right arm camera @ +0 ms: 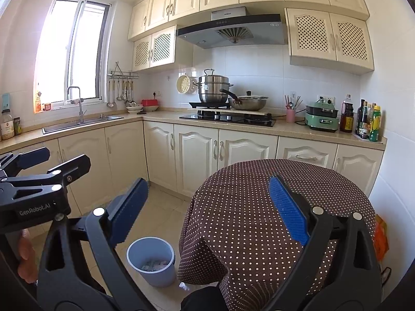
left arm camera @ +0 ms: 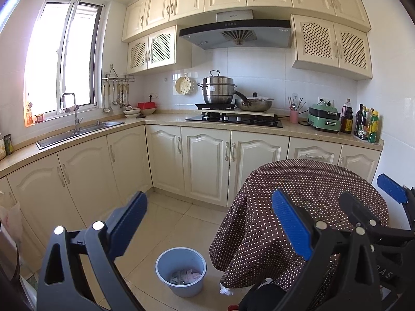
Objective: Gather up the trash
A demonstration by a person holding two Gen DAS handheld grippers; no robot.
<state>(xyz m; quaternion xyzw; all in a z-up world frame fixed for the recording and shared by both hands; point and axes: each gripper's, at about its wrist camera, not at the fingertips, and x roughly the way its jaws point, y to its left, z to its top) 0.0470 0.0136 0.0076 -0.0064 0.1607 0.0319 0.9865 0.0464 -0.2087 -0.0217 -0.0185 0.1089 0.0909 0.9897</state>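
A blue-grey waste bin [left arm camera: 180, 272] [right arm camera: 151, 264] stands on the tiled floor beside a round table draped in a brown polka-dot cloth [left arm camera: 303, 194] [right arm camera: 246, 202]. Crumpled paper scraps [left arm camera: 185, 276] [right arm camera: 154, 264] lie in the bin's bottom. My left gripper [left arm camera: 210, 220] hangs open above the floor and the table's edge, nothing between its blue pads. My right gripper [right arm camera: 207, 207] is open too, held over the tabletop with nothing in it. Something white [left arm camera: 225, 290] shows on the floor under the cloth's hem. The right gripper's fingers [left arm camera: 391, 188] show at the left wrist view's right edge.
Cream cabinets run along an L-shaped counter [left arm camera: 166, 118] with a sink [left arm camera: 77, 132], a hob with pots [left arm camera: 233, 119] and bottles [left arm camera: 367, 125]. The left gripper's body [right arm camera: 33, 189] and a hand fill the right wrist view's left side. An orange bag [right arm camera: 381, 238] hangs right of the table.
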